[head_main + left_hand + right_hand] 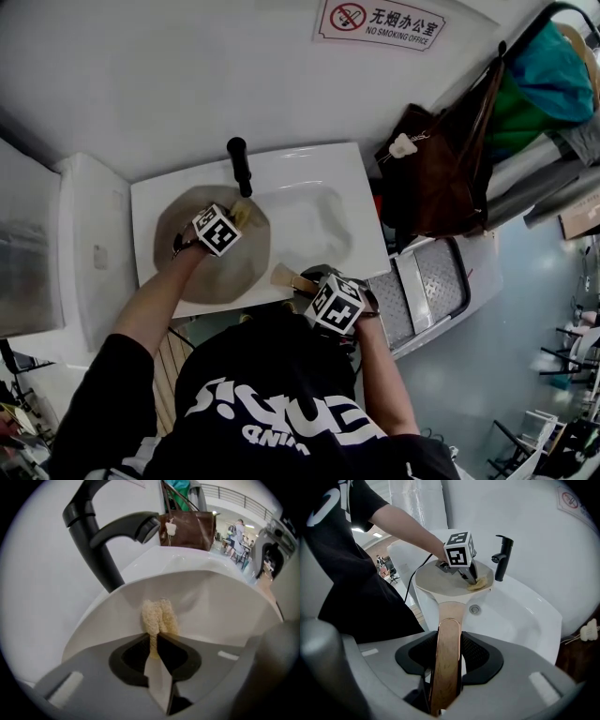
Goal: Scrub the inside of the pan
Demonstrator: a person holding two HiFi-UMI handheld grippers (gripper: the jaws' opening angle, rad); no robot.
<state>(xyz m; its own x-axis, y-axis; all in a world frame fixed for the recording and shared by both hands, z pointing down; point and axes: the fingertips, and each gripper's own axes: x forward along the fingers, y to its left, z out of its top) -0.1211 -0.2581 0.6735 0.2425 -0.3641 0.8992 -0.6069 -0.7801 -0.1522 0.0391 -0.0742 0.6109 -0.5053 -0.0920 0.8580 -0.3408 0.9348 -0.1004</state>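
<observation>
Sink (319,220): the pan (225,277) is held over it, ahead of the right tongs (446,677), which are clamped on its wooden handle (449,634).
Pan: a sponge (159,616) is pinched inside it by the left tongs (157,638).
Sign (380,23): "NO SMOKING OFFICE".

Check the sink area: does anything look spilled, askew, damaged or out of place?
Nothing stands out. The pan sits over the sink, its handle clamped in the right gripper. The left gripper pinches a sponge against the pan's inside. No spill or damage shows.
</observation>
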